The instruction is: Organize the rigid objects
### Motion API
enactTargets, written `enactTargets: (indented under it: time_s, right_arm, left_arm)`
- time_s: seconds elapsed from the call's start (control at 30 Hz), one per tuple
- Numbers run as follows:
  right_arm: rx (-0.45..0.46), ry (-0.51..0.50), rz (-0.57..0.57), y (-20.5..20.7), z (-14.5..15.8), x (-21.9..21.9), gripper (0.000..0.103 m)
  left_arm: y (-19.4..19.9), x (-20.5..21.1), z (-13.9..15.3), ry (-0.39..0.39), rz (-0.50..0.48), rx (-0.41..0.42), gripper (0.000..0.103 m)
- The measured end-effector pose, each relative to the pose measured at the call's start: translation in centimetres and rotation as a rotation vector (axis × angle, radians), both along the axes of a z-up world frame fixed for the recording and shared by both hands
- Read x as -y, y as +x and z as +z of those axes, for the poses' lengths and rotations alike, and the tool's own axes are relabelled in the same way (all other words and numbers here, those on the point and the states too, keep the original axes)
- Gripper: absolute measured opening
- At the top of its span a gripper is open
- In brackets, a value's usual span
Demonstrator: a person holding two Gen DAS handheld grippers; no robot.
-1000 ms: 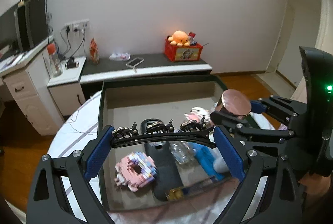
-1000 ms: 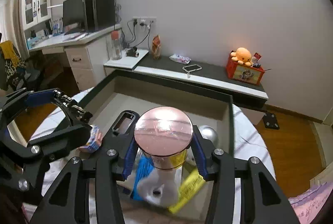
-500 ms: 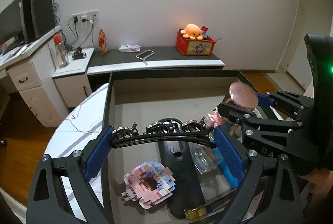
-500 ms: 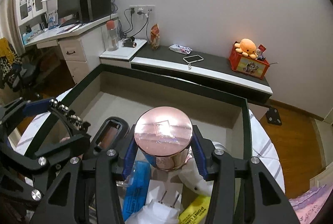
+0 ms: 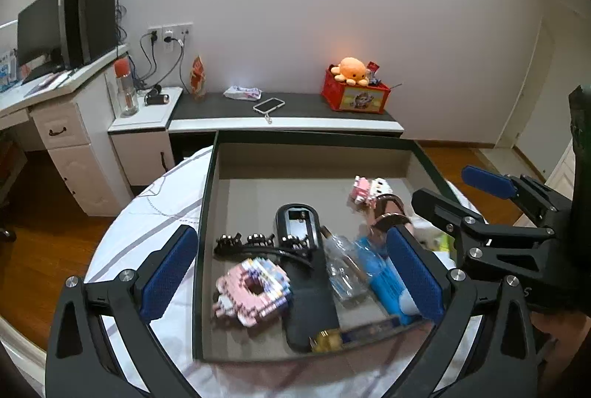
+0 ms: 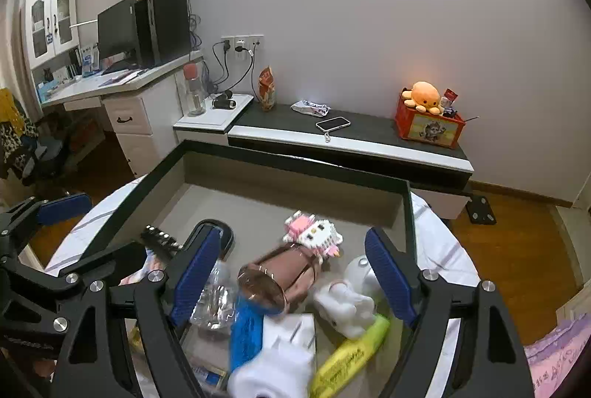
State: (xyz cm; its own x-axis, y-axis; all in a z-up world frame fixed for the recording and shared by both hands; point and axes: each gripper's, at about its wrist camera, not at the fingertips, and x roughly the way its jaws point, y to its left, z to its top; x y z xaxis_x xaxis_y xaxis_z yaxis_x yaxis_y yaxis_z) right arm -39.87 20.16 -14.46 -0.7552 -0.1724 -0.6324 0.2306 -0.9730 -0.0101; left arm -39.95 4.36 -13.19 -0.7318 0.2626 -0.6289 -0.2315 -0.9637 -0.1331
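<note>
Left wrist view: the left gripper [image 5: 291, 272] hangs over a dark-rimmed box [image 5: 207, 213] on a round white table [image 5: 155, 198]. Its jaws are opening, blue pads spread clear of everything. The black hair clip [image 5: 258, 246], pinched between these pads a second ago, now lies loose on the box floor, touching a pink block doughnut [image 5: 253, 291] and a black case [image 5: 303, 250]. The right gripper [image 5: 454, 191] shows at the right edge, also spread.

Right wrist view: the right gripper [image 6: 291, 283] has let go; its jaws are opening with nothing pressed between the pads. The rose-gold bottle [image 6: 277, 281], held upright in them a second ago, now lies tipped on its side in the box, blurred, resting against a pink-and-white block figure [image 6: 314, 235], a white toy [image 6: 347, 298] and a blue pack [image 6: 245, 335]. A yellow tube [image 6: 351, 353] lies nearer the camera.
</note>
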Motion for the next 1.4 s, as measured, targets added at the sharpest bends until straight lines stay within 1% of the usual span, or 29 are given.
enactTargets:
  time_s: [0.17,0.23,0.3,0.37,0.43,0.47,0.5,0.6,0.7,0.73,0.8,0.87,1.0,1.07,1.17,1.27,1.4]
  right_arm:
    - [0.006,-0.028,-0.016,3.2,1.3,-0.9,0.082]
    - [0.003,-0.035,-0.034,4.4,1.9,-1.4,0.082]
    - [-0.029,-0.039,-0.047,6.1,2.7,-1.6,0.082]
    - [-0.067,-0.023,-0.056,8.1,3.7,-1.5,0.084]
    - [-0.124,-0.011,-0.074,10.7,4.9,-1.5,0.091]
    - [-0.140,-0.010,-0.079,11.5,5.2,-1.5,0.095]
    - [-0.169,-0.010,-0.088,12.7,5.8,-1.5,0.103]
    - [-0.246,-0.027,-0.104,16.5,7.3,-1.6,0.103]
    - [-0.294,-0.053,-0.115,19.3,8.4,-1.7,0.103]
    - [-0.324,-0.062,-0.125,20.8,8.8,-1.7,0.103]
    - [-0.361,-0.047,-0.161,22.7,9.4,-1.5,0.103]
    - [-0.389,-0.042,-0.174,24.3,10.0,-1.3,0.103]
    - [-0.425,-0.054,-0.210,26.8,11.0,-1.3,0.103]
    - [-0.442,-0.053,-0.228,27.9,11.4,-1.3,0.103]
    - [-0.469,-0.056,-0.236,29.3,12.1,-1.3,0.103]
    - [-0.490,-0.054,-0.233,30.5,12.8,-0.9,0.103]
    - [-0.516,-0.043,-0.214,31.6,13.3,-0.6,0.103]
  left_arm:
    - [3.8,0.6,2.1,0.032,0.031,-0.042,0.103]
    - [5.6,0.8,3.1,0.011,0.056,-0.086,0.103]
    - [7.9,0.8,4.3,-0.016,0.067,-0.132,0.103]
    - [9.8,1.0,5.3,-0.014,0.059,-0.160,0.103]
    - [11.6,1.3,6.2,-0.005,0.050,-0.181,0.103]
    - [12.9,1.6,6.8,0.002,0.069,-0.207,0.103]
    - [13.8,1.8,7.2,0.005,0.077,-0.220,0.103]
    - [17.2,2.5,8.7,0.028,0.077,-0.278,0.103]
    - [20.0,2.3,9.7,0.011,0.064,-0.320,0.103]
    - [20.6,2.2,9.9,0.003,0.067,-0.328,0.103]
    - [22.1,2.2,10.5,-0.007,0.067,-0.349,0.103]
    - [23.5,2.3,11.1,-0.006,0.071,-0.369,0.103]
    - [26.4,2.2,12.4,-0.010,0.096,-0.428,0.103]
    - [28.0,1.9,13.2,-0.027,0.088,-0.470,0.103]
    - [29.9,1.8,14.0,-0.054,0.116,-0.528,0.103]
    - [30.6,2.1,14.6,-0.051,0.129,-0.538,0.103]
    - [31.8,2.6,15.2,-0.065,0.181,-0.564,0.103]
